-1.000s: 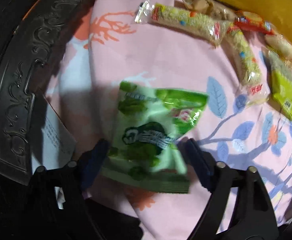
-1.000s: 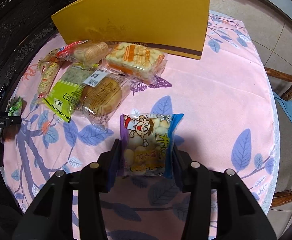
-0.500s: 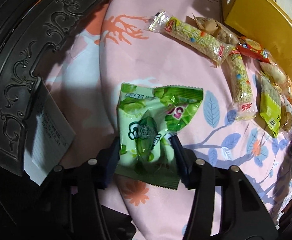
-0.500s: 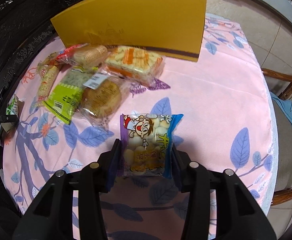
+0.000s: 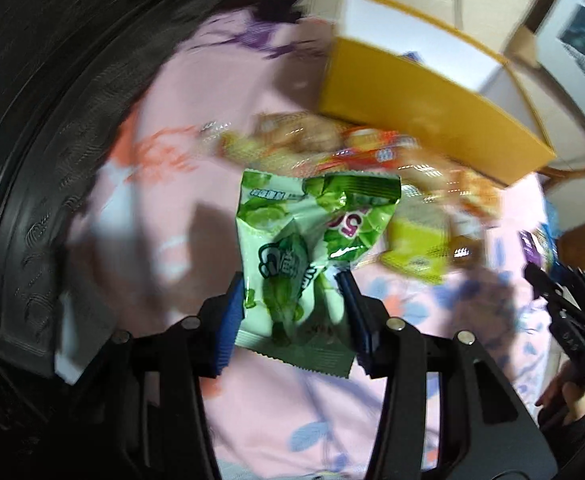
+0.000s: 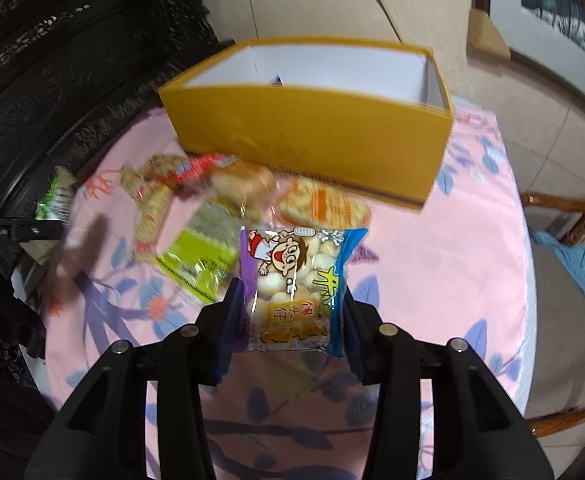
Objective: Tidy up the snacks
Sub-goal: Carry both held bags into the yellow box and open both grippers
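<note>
1. My left gripper (image 5: 290, 312) is clenched on the green snack packet (image 5: 308, 252). Its blue pads press the packet's lower sides, and the wrapper is creased between them. Its jaws have just been closing, with that packet between them.
2. The green snack packet hangs clear of the pink floral tablecloth (image 5: 164, 216), above the table's left side, near the dark carved furniture (image 5: 36, 128).
3. My right gripper (image 6: 290, 312) is clamped on the cartoon biscuit packet (image 6: 292, 280), pads against both its long edges. The packet is held above the tablecloth, over the near half of the table.
4. In the left wrist view, my right gripper shows at the right edge with a hand (image 5: 568, 400) below it.
5. Past both held packets, a loose heap of snacks lies mid-table: a lime-green packet (image 6: 196, 256), a long rice bar (image 6: 152, 208), a red-wrapped cracker pack (image 6: 204, 168) and an orange-striped biscuit pack (image 6: 324, 204). Blur stops me reading exactly which ones touch.
6. Behind that heap, at the table's far edge, stands the open yellow box (image 6: 312, 132) with a white inside. The nearest snacks lie just beside its front wall.
7. Something small and blue (image 6: 276, 80) peeks over the box's front rim; I cannot tell what it is.
8. Beyond the table's right edge there is a wooden chair (image 6: 572, 208) with a blue cloth (image 6: 572, 260) on its seat.
</note>
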### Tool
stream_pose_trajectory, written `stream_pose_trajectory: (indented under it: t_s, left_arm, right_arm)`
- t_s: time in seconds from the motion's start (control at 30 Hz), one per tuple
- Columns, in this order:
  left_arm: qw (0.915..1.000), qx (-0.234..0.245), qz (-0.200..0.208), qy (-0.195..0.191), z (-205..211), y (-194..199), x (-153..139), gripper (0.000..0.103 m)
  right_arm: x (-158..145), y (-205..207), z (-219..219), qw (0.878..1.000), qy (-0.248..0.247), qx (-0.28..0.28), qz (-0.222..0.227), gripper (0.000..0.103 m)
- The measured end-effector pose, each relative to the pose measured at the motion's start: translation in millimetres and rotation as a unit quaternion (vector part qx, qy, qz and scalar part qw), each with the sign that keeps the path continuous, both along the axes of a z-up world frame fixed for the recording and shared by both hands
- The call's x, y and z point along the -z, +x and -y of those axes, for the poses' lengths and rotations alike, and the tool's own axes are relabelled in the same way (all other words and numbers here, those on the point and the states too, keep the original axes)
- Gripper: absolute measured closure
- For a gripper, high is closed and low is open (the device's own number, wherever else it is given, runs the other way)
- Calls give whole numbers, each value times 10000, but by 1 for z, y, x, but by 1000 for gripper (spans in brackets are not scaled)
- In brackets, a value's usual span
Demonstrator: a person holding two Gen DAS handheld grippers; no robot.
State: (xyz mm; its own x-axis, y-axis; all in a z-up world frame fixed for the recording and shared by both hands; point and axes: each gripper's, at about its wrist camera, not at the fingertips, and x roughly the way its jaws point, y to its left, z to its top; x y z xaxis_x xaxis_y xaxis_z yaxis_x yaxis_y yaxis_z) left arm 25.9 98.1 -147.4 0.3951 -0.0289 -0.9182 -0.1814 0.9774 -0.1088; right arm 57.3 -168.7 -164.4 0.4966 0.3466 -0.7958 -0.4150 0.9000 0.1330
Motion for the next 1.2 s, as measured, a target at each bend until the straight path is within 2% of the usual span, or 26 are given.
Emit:
stream_pose_trajectory:
  t_s: [0.23,0.33,0.47,0.97,1.13,1.2]
  left_arm:
    - [9955,695,643,-62,72,78,-28,55]
    - [9939,823,738,-43,91,104,-35,55]
    - [9925,946,776,20,107,130,-42,55]
    - [9928,801,888,-37,88,195,-62,55]
    - [9923,758,978,-40,86,216,-72,55]
    - [9920,765,1000,-29,87,230,-77,51]
  right_arm:
    - [-56,37,0,9981,233,379,416,57]
    - [-80,53,-5,9963,274,476,660,57]
    - [-96,70,-10,9948,274,597,773,57]
    - [-114,126,-21,9928,282,730,901,57]
    - [-129,152,-22,9902,285,802,1104,57]
    - [-133,157,-21,9894,280,835,1158,54]
